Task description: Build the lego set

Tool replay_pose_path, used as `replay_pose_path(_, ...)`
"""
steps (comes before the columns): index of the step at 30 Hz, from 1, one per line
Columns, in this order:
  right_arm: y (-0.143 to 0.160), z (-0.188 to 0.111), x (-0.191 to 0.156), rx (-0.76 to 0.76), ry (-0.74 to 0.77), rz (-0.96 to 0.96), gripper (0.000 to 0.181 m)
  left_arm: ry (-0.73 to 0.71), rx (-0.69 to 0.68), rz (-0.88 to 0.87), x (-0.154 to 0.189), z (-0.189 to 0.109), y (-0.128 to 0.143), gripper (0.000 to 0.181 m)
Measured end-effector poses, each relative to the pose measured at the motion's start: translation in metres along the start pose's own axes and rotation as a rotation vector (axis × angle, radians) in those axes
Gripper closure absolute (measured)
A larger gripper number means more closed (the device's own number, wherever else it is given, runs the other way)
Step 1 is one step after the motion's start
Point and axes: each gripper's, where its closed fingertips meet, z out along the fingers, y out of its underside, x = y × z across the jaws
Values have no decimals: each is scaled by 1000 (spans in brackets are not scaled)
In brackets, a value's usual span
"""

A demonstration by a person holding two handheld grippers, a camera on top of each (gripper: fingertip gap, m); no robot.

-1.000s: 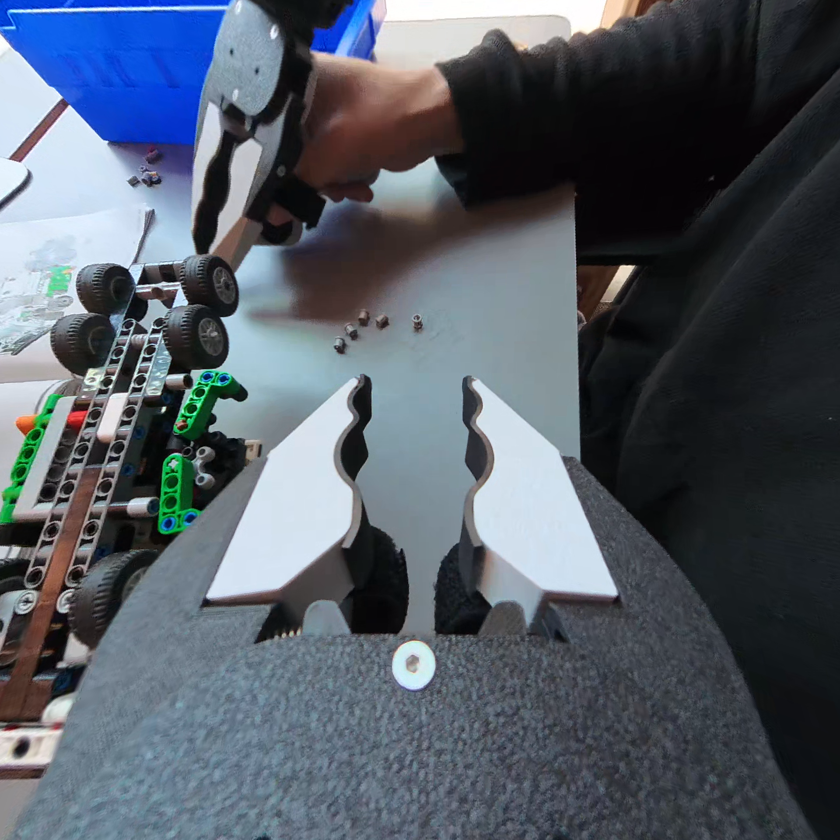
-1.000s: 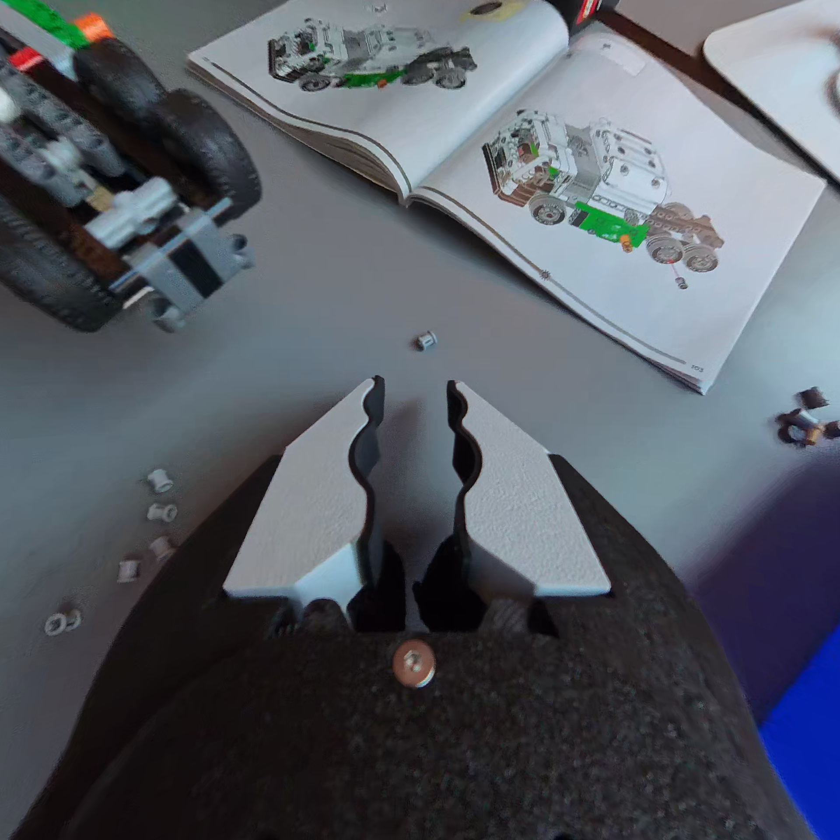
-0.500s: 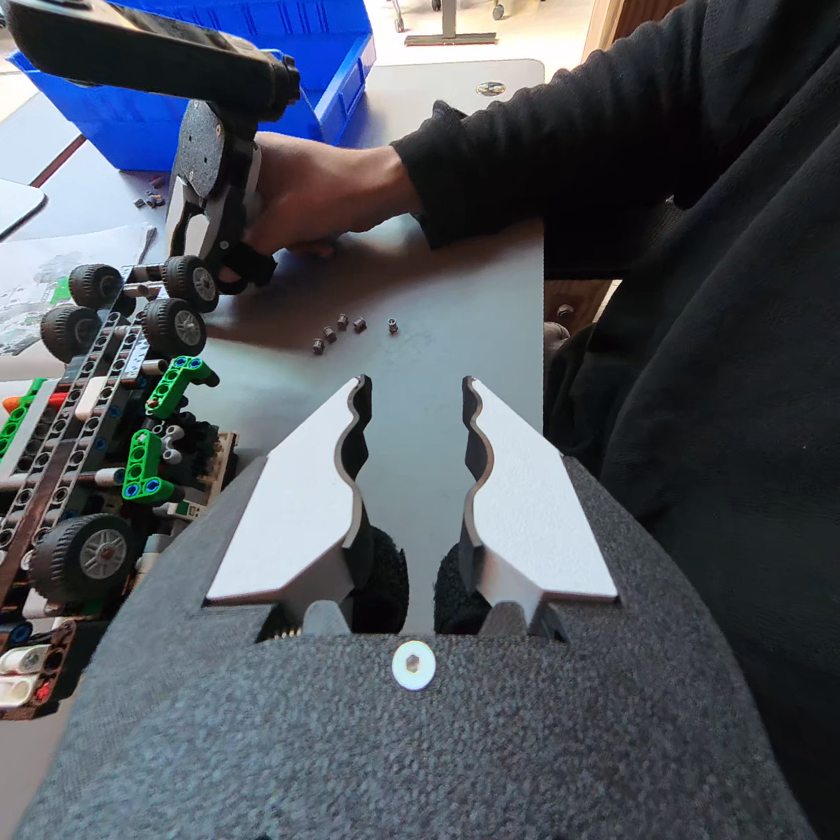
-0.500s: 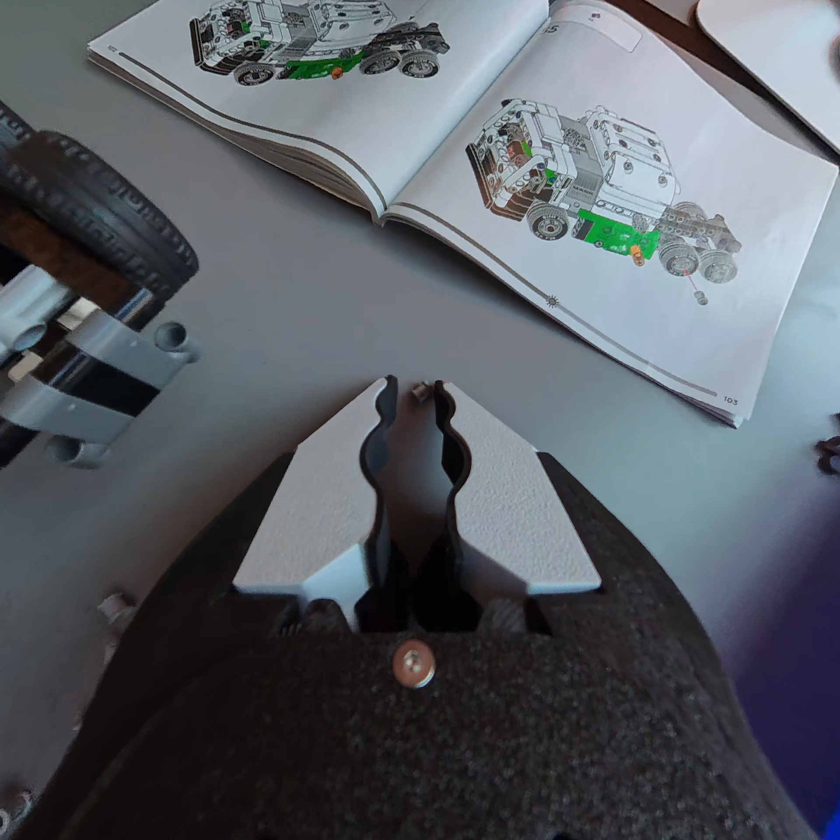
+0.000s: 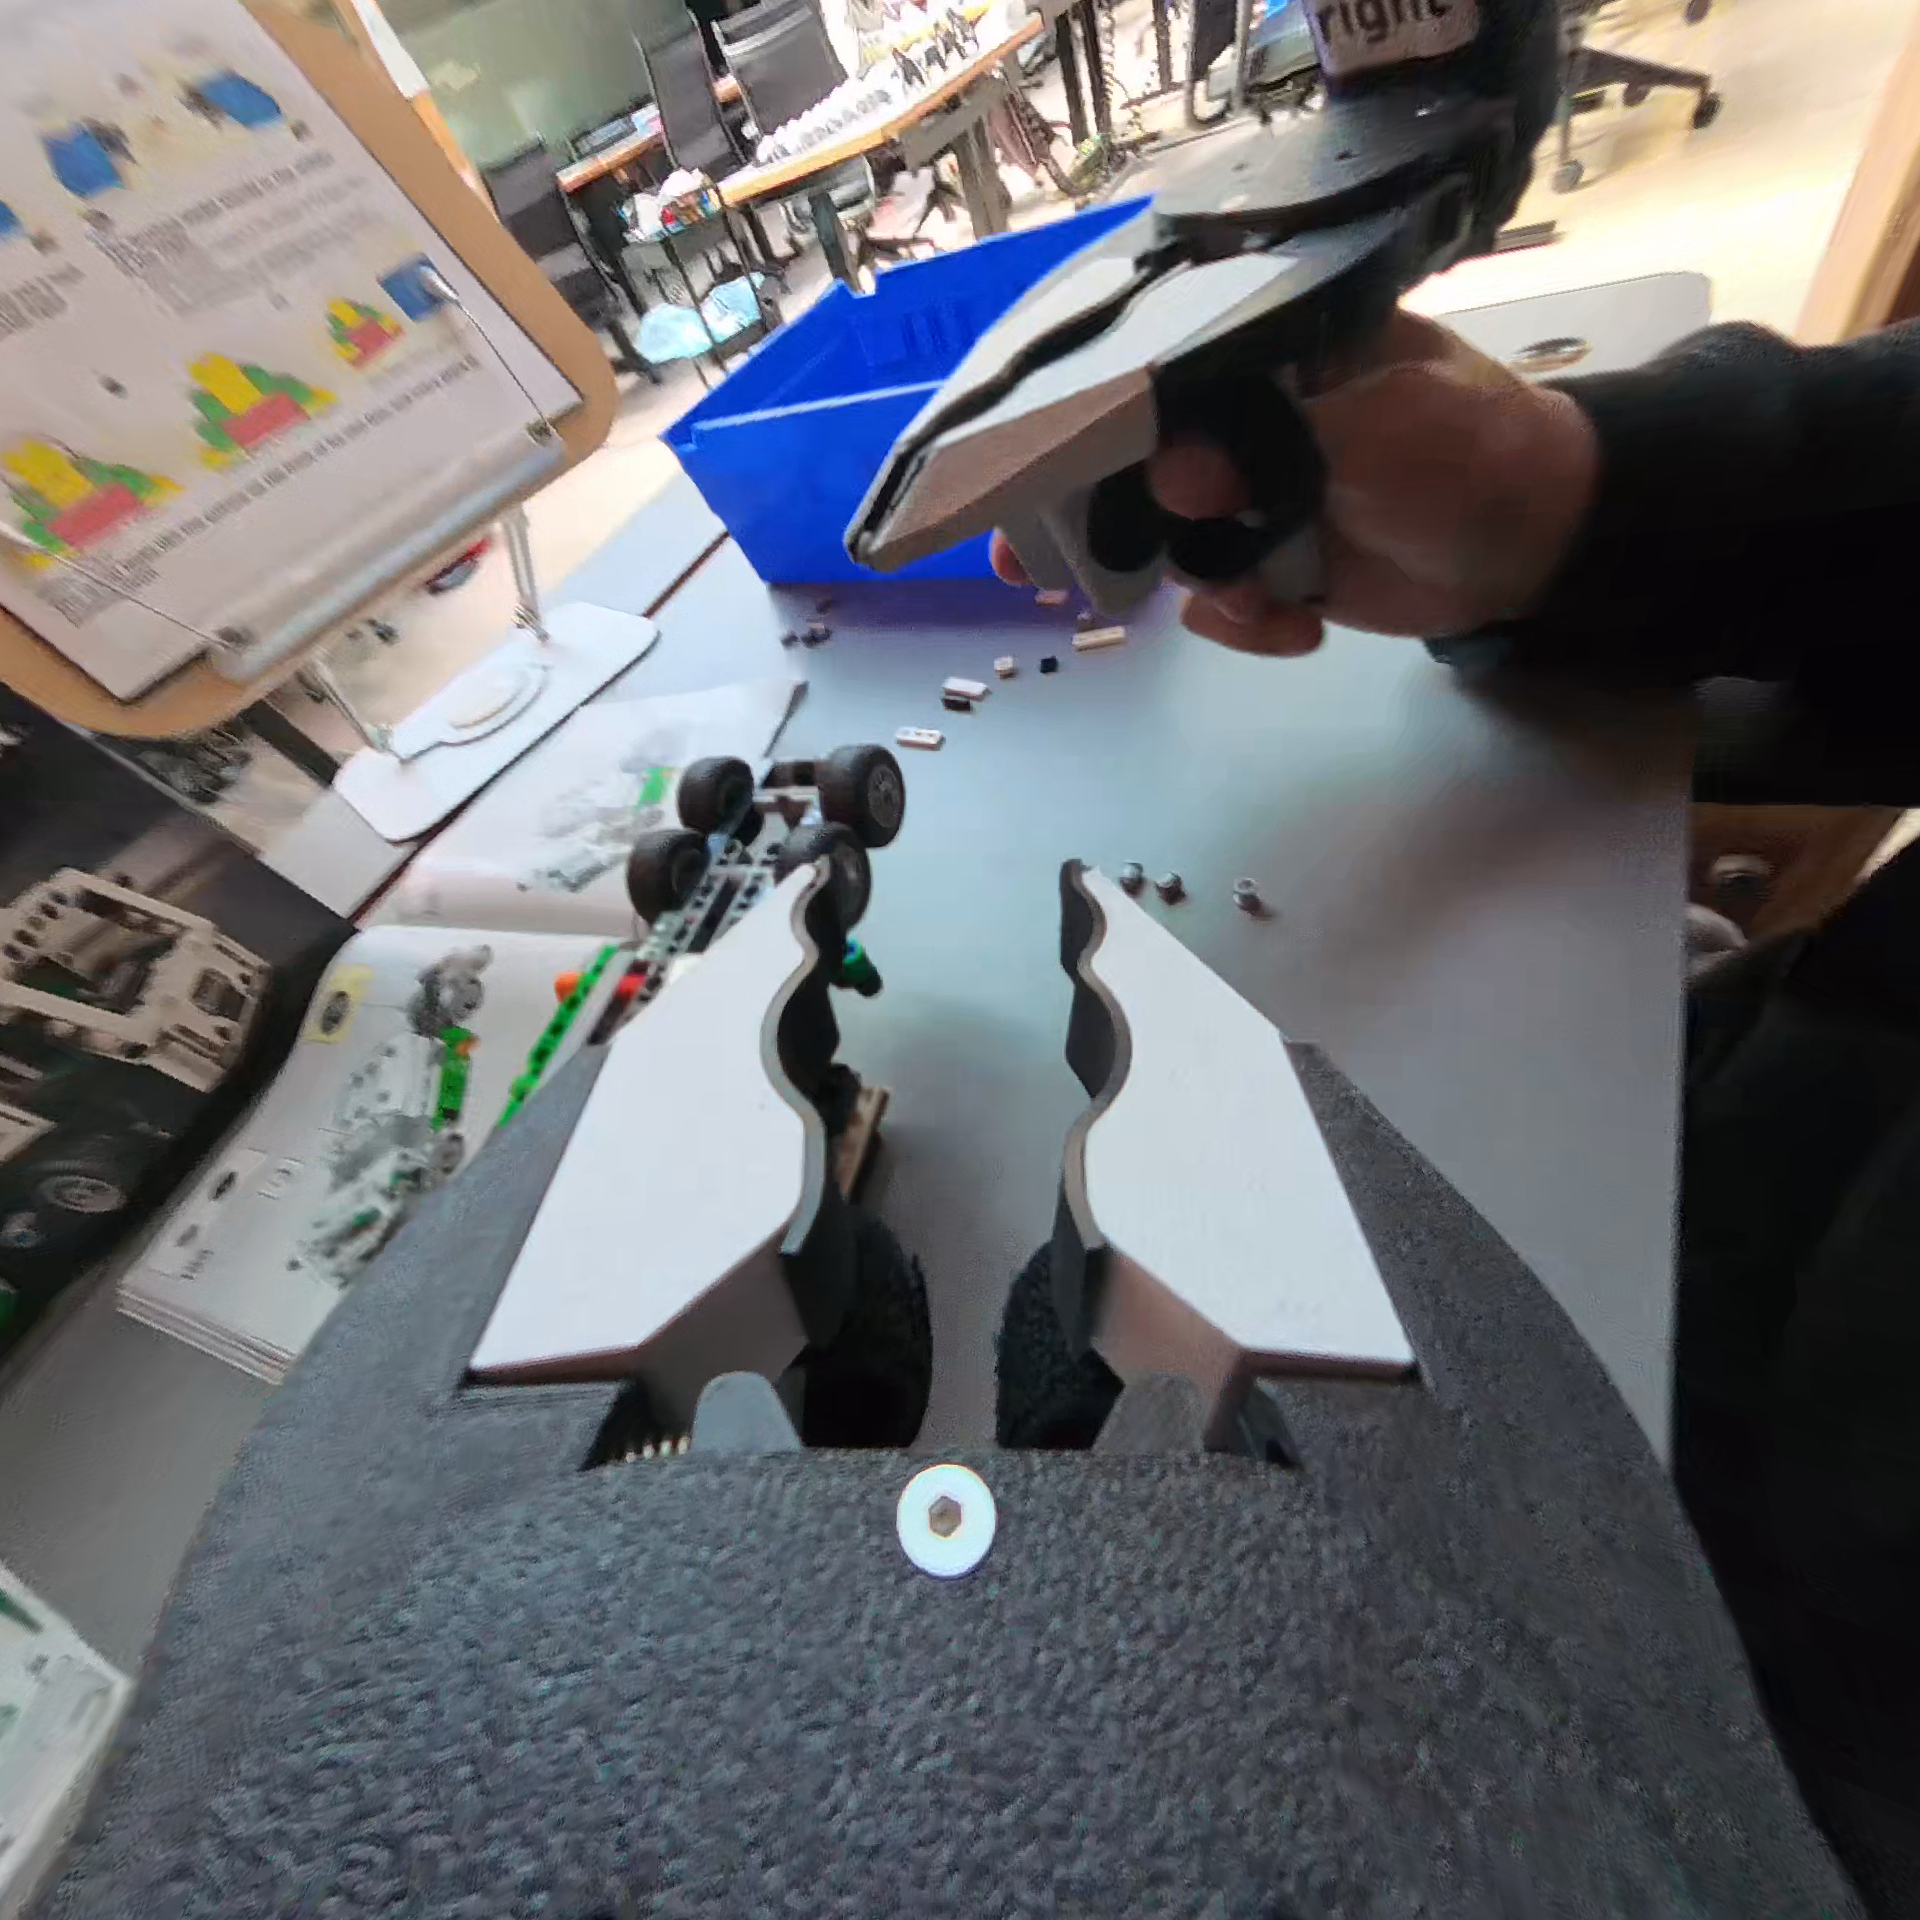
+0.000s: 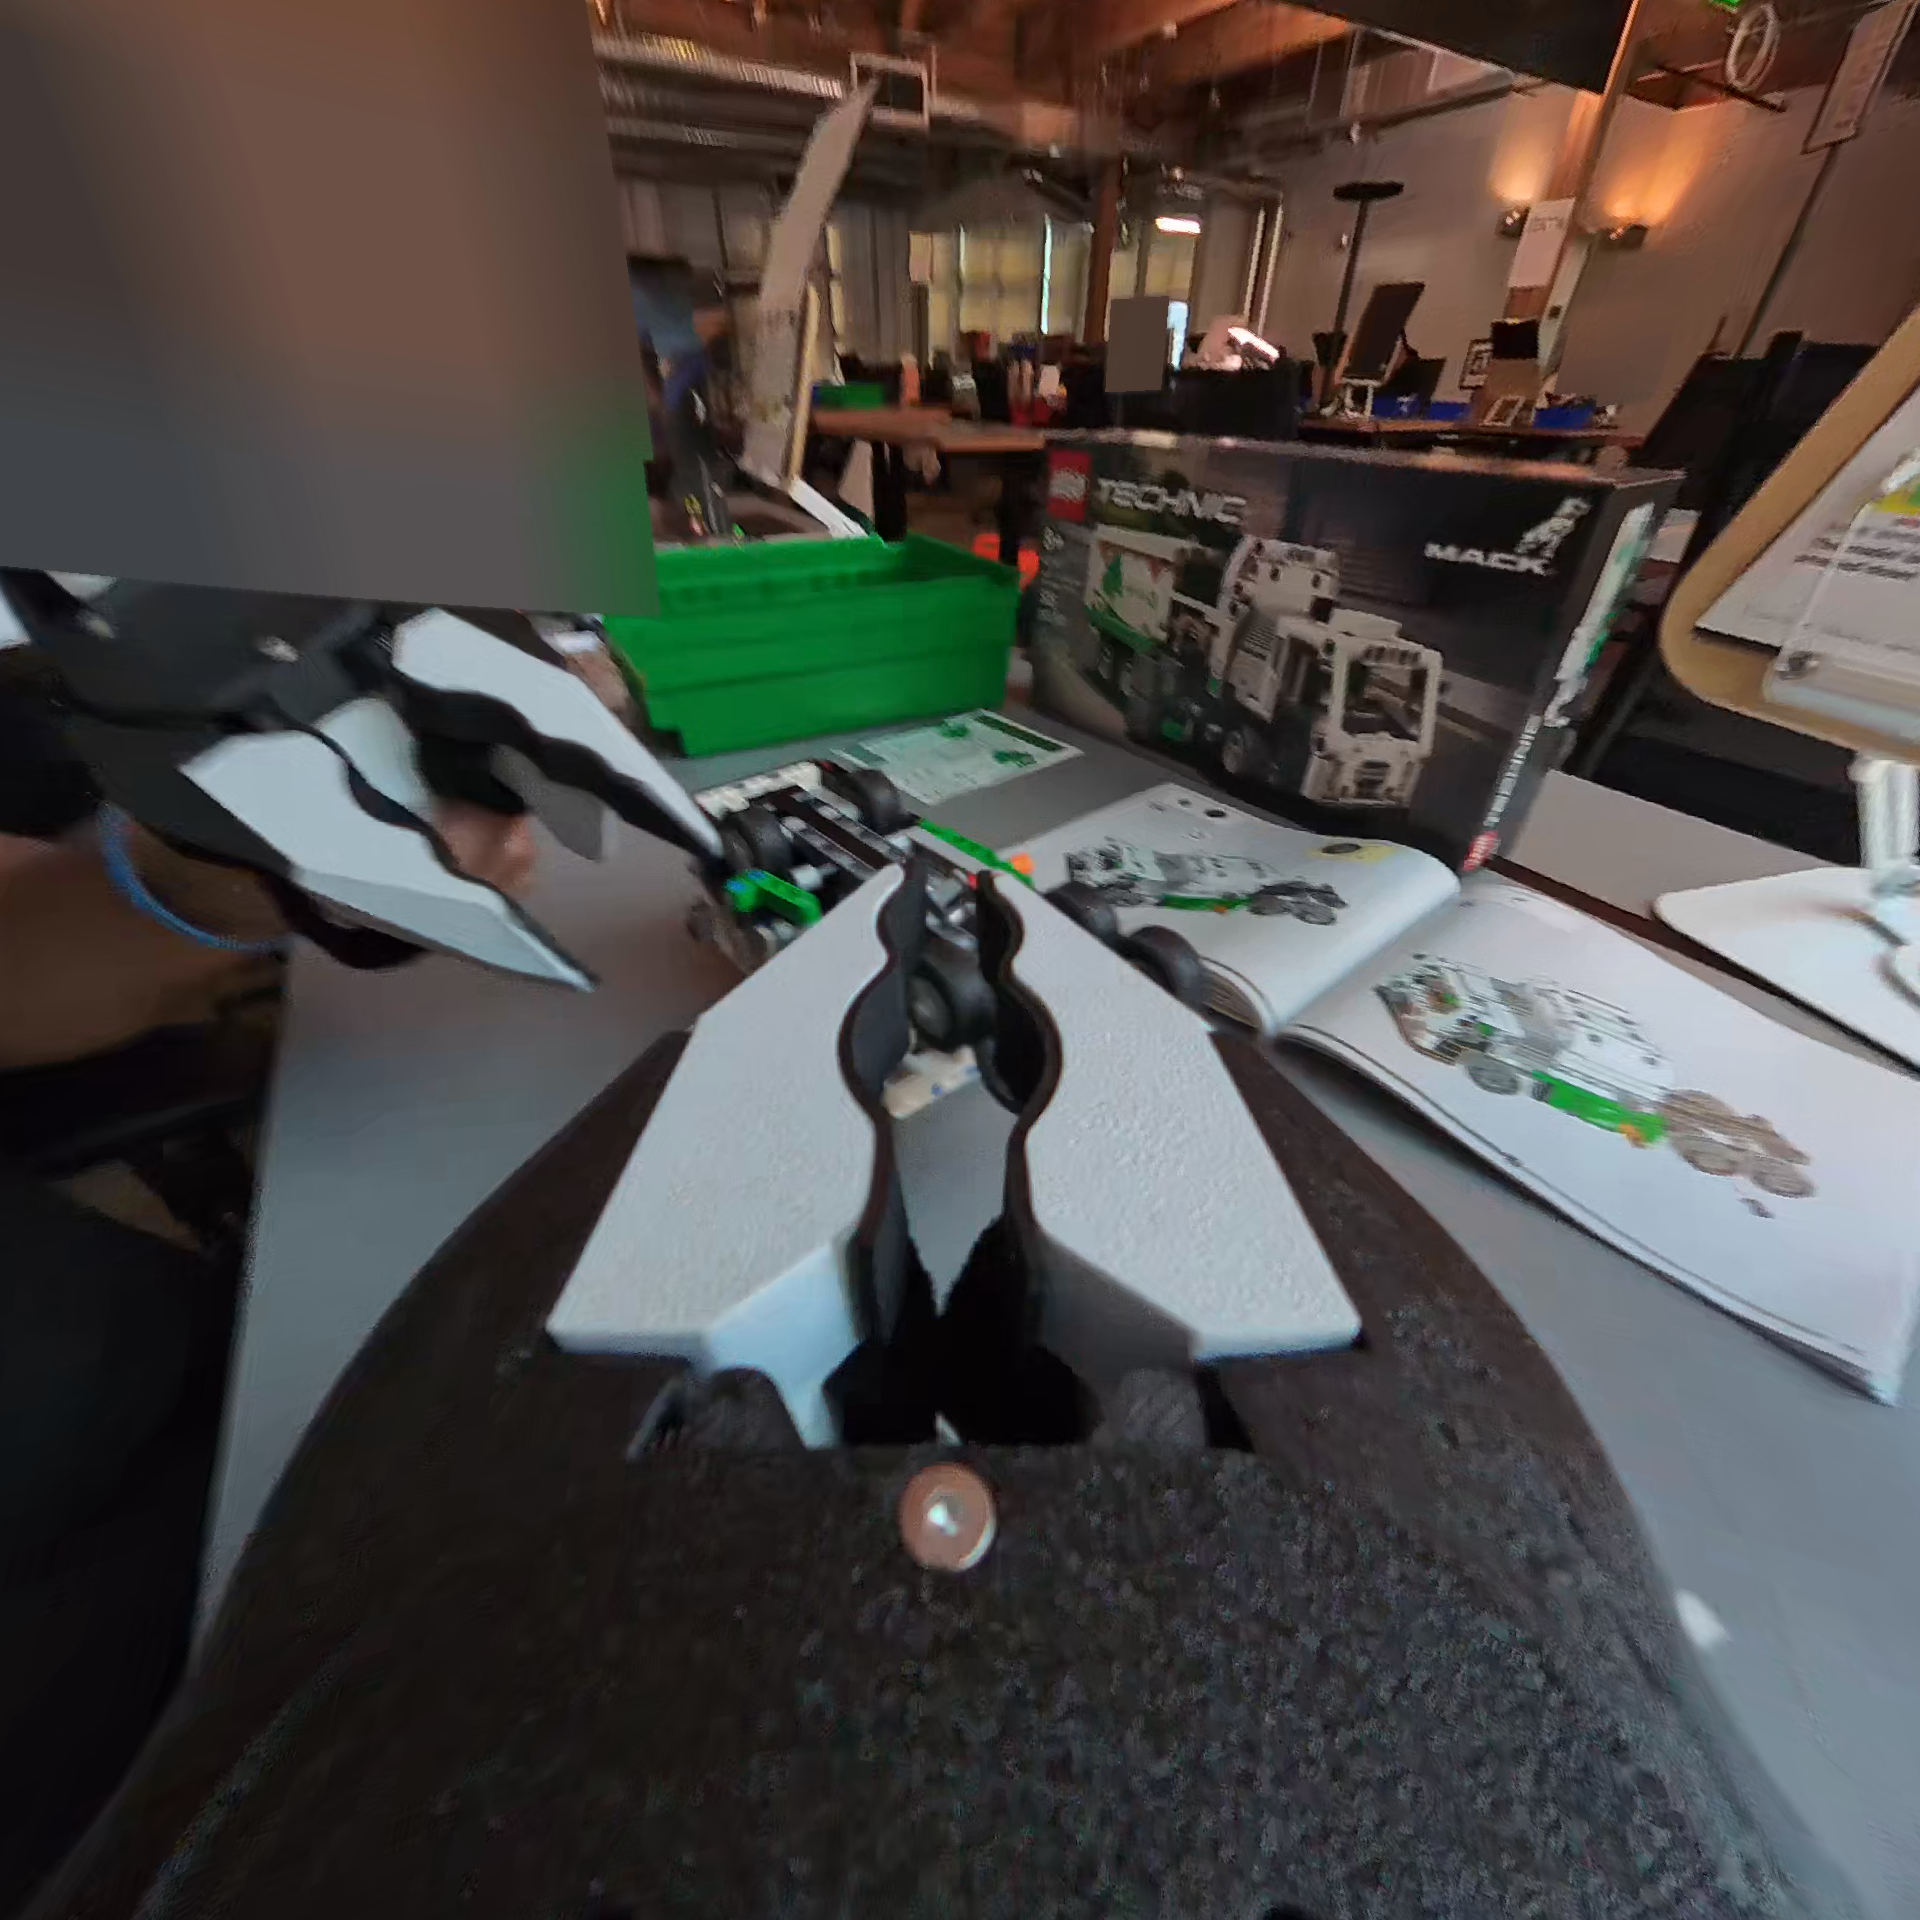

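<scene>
The partly built truck chassis (image 5: 769, 831) with black wheels lies on the grey table (image 5: 1403, 831), just past my left gripper (image 5: 945, 883), which is open and empty above it. My right gripper (image 6: 951, 883) is raised off the table with its jaws closed to a narrow slit. A small grey piece it closed on is pinched at the tips and hard to see. In the left wrist view the right gripper (image 5: 868, 540) hangs high at the back right. In the right wrist view the left gripper (image 6: 644, 914) is at the left, over the chassis (image 6: 810, 842).
An open instruction booklet (image 6: 1455, 1039) lies right of the chassis, with the set's box (image 6: 1299, 623) and a green bin (image 6: 810, 644) behind. A blue bin (image 5: 831, 468), a sheet on a stand (image 5: 208, 312) and several small loose pieces (image 5: 1164, 883) are on the table. Some 9 cm of space lies between my two pairs of fingers.
My right gripper closed on the small grey piece and rose from the table, tilting up. My left gripper also lifted and tilted up, so the room shows behind.
</scene>
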Motion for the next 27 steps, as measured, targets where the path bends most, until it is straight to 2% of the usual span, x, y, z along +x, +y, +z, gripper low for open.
replay_pose_path(4,-10,1,-34,114,-142,277,173,-118,37,211,-3,18,-13,144)
replay_pose_path(7,-8,1,-44,201,-218,440,173,-182,83,306,-2,25,-21,150)
replay_pose_path(12,15,13,-45,159,-208,506,173,-175,147,161,-1,26,-27,158)
replay_pose_path(15,21,16,-45,148,-222,581,173,-225,141,139,-3,27,-22,162)
replay_pose_path(19,24,17,-51,148,-317,705,173,-247,117,163,-1,32,-16,169)
replay_pose_path(27,32,13,-51,103,-358,710,172,-281,73,386,5,34,-8,173)
